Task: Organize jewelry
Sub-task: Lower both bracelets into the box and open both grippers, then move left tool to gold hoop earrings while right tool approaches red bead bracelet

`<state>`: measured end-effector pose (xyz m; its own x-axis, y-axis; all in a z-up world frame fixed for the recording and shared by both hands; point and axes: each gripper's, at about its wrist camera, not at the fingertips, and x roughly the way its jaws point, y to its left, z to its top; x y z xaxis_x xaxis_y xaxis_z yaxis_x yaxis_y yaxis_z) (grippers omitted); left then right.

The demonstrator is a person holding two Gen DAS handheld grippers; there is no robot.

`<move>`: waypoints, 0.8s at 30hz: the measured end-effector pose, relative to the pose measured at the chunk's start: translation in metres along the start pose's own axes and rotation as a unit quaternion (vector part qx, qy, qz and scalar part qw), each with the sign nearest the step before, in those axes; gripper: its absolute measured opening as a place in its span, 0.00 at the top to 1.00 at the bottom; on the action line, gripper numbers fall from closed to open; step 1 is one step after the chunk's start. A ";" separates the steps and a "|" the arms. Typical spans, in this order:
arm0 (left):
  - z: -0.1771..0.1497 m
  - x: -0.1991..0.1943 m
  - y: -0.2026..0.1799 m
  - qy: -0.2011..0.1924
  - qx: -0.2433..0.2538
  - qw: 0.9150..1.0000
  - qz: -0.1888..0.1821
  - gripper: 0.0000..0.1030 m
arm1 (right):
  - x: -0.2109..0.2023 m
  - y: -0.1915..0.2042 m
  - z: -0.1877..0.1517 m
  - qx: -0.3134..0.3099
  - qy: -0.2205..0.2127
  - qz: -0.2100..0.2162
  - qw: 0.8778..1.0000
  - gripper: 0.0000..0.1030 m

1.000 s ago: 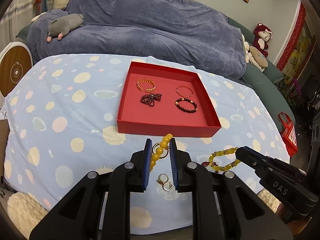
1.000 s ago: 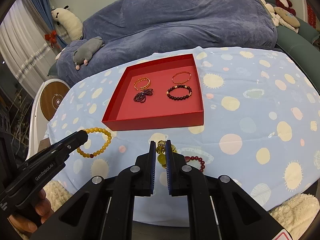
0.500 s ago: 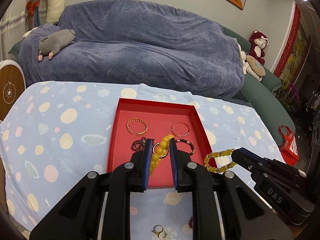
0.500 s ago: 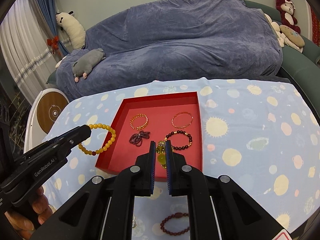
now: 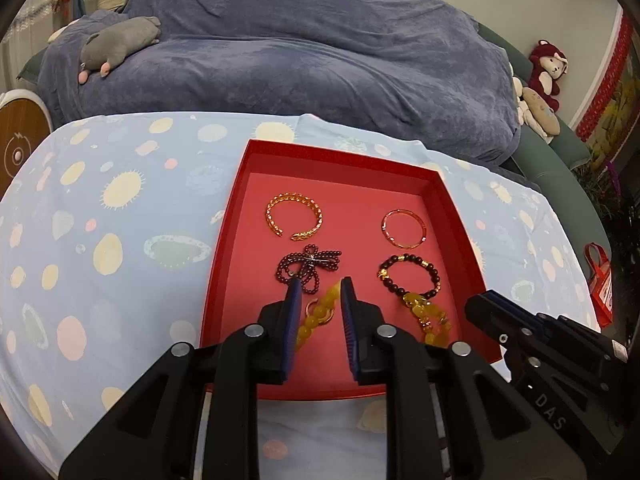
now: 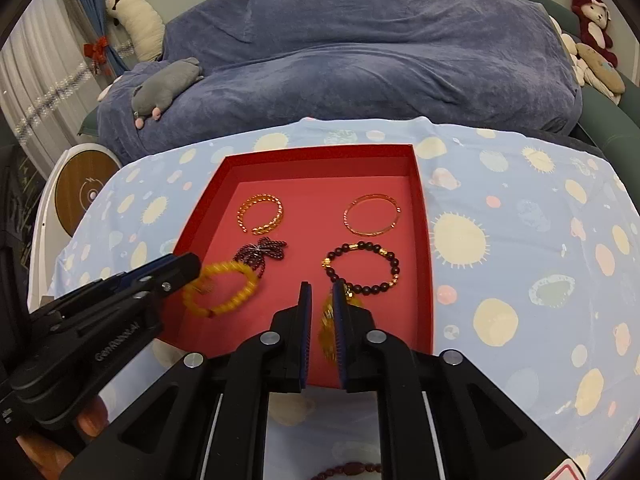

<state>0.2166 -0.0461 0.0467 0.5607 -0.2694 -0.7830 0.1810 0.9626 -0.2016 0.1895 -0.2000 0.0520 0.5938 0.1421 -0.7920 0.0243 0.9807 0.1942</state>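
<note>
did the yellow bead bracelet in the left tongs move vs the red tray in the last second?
Yes. The yellow bead bracelet went from short of the red cardboard tray, over the tablecloth, to over the tray's near left floor.

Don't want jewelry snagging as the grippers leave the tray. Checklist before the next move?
1. Left gripper over red tray: ok.
2. Right gripper over tray: ok.
3. Left jaws have just been opening; yellow bead bracelet between them, gap at one pad. Fully free: cannot tell.
4. Right jaws have just been opening; amber bracelet between them, against one pad. Free: cannot tell.
5. Amber bracelet clear of dark bead bracelet: not ok, they overlap in both views.
6. All jewelry in tray: not ok, red bead strand lies on the tablecloth.
</note>
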 end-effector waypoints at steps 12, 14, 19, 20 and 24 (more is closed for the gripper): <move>-0.023 -0.022 0.011 -0.013 -0.008 1.000 0.012 0.62 | -0.022 0.001 -0.014 0.015 -0.011 -0.004 1.000 0.73; -0.028 -0.026 0.011 -0.009 -0.010 1.000 0.014 0.62 | -0.026 0.001 -0.021 0.017 -0.007 -0.005 1.000 0.73; -0.044 -0.039 0.010 -0.005 -0.007 1.000 0.013 0.62 | -0.037 0.001 -0.037 0.020 -0.001 -0.006 1.000 0.73; -0.048 -0.041 0.011 -0.004 -0.007 1.000 0.015 0.62 | -0.039 0.000 -0.040 0.021 0.000 -0.006 1.000 0.73; -0.062 -0.050 0.014 0.002 -0.005 1.000 0.017 0.62 | -0.047 -0.004 -0.056 0.023 0.008 -0.013 1.000 0.73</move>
<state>0.1415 -0.0178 0.0465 0.5630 -0.2356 -0.7922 0.1531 0.9716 -0.1802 0.1164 -0.2032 0.0555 0.5802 0.1193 -0.8057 0.0766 0.9768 0.1998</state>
